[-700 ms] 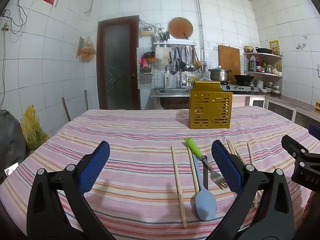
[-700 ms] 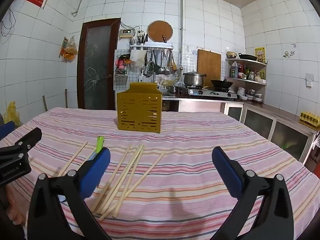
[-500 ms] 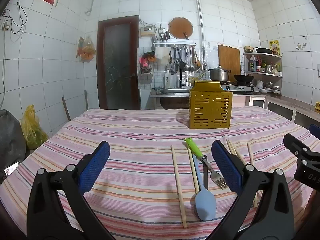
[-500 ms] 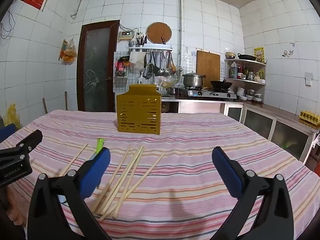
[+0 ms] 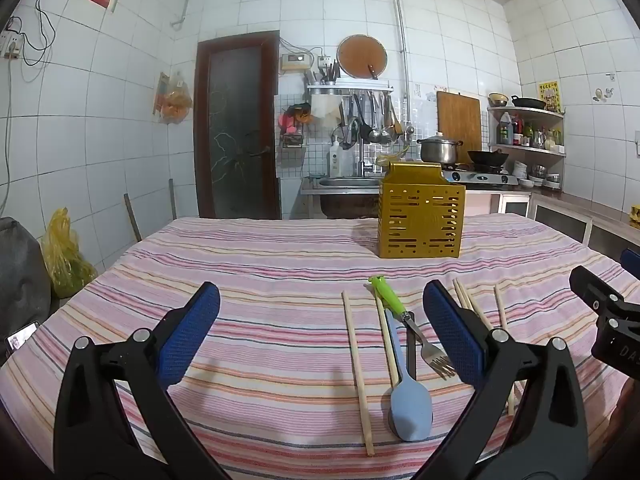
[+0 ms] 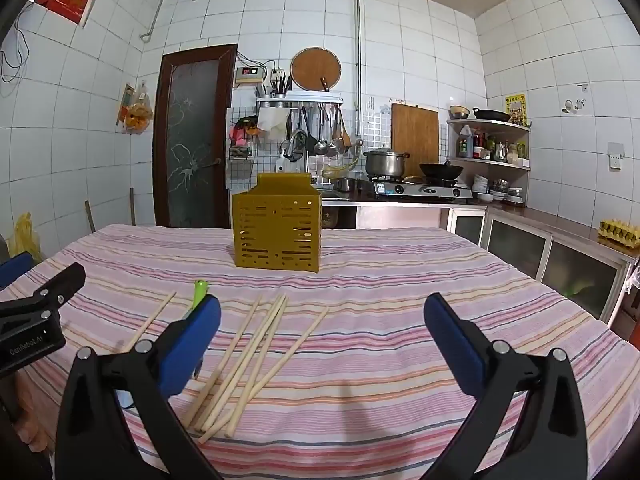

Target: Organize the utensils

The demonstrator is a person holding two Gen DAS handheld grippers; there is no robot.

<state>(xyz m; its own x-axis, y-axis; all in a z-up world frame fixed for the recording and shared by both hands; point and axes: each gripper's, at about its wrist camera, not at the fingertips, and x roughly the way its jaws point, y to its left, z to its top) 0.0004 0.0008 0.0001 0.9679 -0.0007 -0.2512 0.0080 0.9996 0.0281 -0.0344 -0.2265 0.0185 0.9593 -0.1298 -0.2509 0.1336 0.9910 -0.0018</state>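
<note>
A yellow slotted utensil holder (image 5: 421,221) stands upright on the striped tablecloth (image 5: 260,280); it also shows in the right wrist view (image 6: 277,229). In front of it lie a green-handled fork (image 5: 404,318), a pale blue spoon (image 5: 409,400) and two wooden chopsticks (image 5: 357,356). Several more chopsticks (image 6: 252,356) lie in a loose bundle in the right wrist view. My left gripper (image 5: 320,328) is open and empty, left of the spoon and fork. My right gripper (image 6: 320,336) is open and empty, above the bundle's right side.
The table's left edge drops to a yellow bag (image 5: 64,256) on the floor. Behind the table are a dark door (image 5: 240,128), a sink with hanging tools (image 5: 364,124) and a stove with a pot (image 6: 386,164). Cabinets (image 6: 560,256) run along the right.
The right gripper has risen and drawn back slightly; in the left wrist view it has slid a little rightward. The left gripper and the utensils have not moved.
</note>
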